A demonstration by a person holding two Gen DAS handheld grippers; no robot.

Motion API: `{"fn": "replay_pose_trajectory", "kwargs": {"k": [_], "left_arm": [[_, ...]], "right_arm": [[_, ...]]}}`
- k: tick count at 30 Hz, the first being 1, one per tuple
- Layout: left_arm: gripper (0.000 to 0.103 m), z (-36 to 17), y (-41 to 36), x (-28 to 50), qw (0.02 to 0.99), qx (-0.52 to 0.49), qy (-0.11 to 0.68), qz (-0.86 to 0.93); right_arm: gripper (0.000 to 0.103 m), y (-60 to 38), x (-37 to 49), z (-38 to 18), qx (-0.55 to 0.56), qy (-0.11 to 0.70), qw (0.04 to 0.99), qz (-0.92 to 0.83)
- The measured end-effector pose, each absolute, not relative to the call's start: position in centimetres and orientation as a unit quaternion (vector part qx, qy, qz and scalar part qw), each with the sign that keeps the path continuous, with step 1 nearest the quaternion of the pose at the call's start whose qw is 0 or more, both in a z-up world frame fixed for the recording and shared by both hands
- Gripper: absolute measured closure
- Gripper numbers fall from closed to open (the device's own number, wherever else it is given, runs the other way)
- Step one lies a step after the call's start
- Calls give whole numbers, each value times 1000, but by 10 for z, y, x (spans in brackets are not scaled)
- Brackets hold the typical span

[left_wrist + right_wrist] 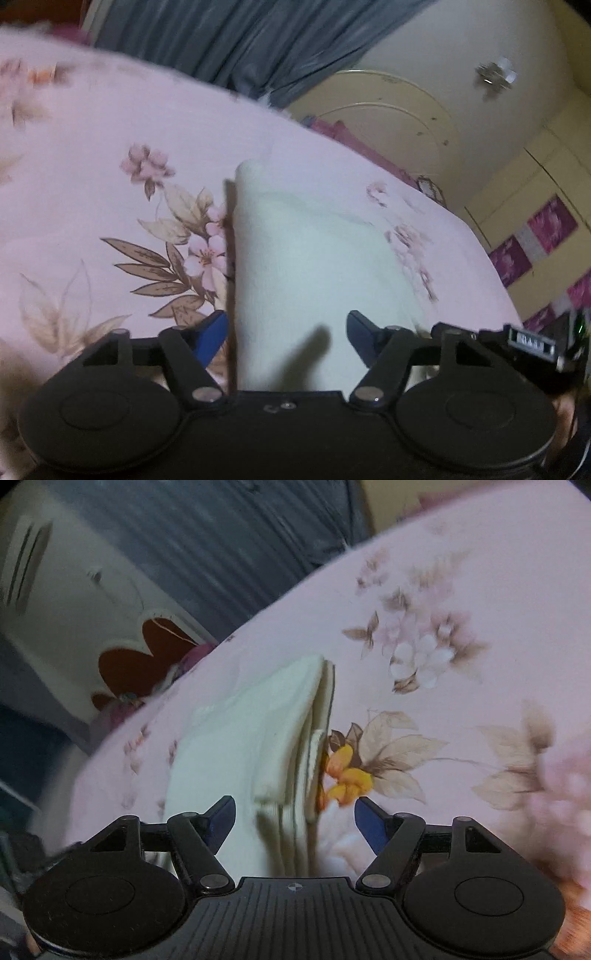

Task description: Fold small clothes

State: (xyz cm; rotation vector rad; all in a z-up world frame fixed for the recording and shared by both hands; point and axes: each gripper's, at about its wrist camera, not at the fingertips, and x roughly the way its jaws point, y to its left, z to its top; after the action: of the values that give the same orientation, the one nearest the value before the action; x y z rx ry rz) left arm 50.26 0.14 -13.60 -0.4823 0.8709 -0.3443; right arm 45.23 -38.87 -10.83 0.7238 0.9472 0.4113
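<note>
A small white garment [306,266] lies folded on the pink floral bedsheet [92,155]. In the right wrist view the same garment [243,738] shows several stacked layers along its right edge. My left gripper [287,334] is open, its blue-tipped jaws spread on either side of the garment's near end, not gripping it. My right gripper [294,821] is also open, its jaws spread around the garment's layered near end. The near edge of the garment is hidden under both gripper bodies.
The bedsheet [461,602] fills most of both views. A grey curtain [236,40] hangs behind the bed. A cream headboard [388,114] and a cabinet with magenta flower panels [535,236] stand to the right. A white unit with dark red cut-outs [140,657] stands at the left.
</note>
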Motion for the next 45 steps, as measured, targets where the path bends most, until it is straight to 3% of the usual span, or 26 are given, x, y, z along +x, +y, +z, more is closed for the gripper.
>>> {"fn": "replay_pose_trajectory", "kwargs": {"k": [6,11,13,16,19,21,32,45], "left_arm": [[39,-160,7,525,833,-294,443,-155],[38,-157,-9,537,834,-264,459,-154],[38,-153,-18,540,839,-241,464,-150],[45,-148,-36,544,853,-182,469,-138],[63,-140,-49,541,869,-145,455,-129],[69,-131,-60,534,884,-104,439,-125],[72,-86,-47,500,908,-15,389,-157],[72,-55,73,464,920,-12,362,-149]], "right_arm": [[40,-390,481,-127,368,464,780,205],[58,-380,497,-134,373,473,767,220],[59,-375,502,-133,363,475,769,225],[60,-363,505,-126,320,476,786,229],[67,-349,505,-121,270,467,812,224],[71,-342,499,-115,244,458,827,218],[73,-293,453,-51,179,398,876,207],[73,-145,427,-19,140,378,886,229]]}}
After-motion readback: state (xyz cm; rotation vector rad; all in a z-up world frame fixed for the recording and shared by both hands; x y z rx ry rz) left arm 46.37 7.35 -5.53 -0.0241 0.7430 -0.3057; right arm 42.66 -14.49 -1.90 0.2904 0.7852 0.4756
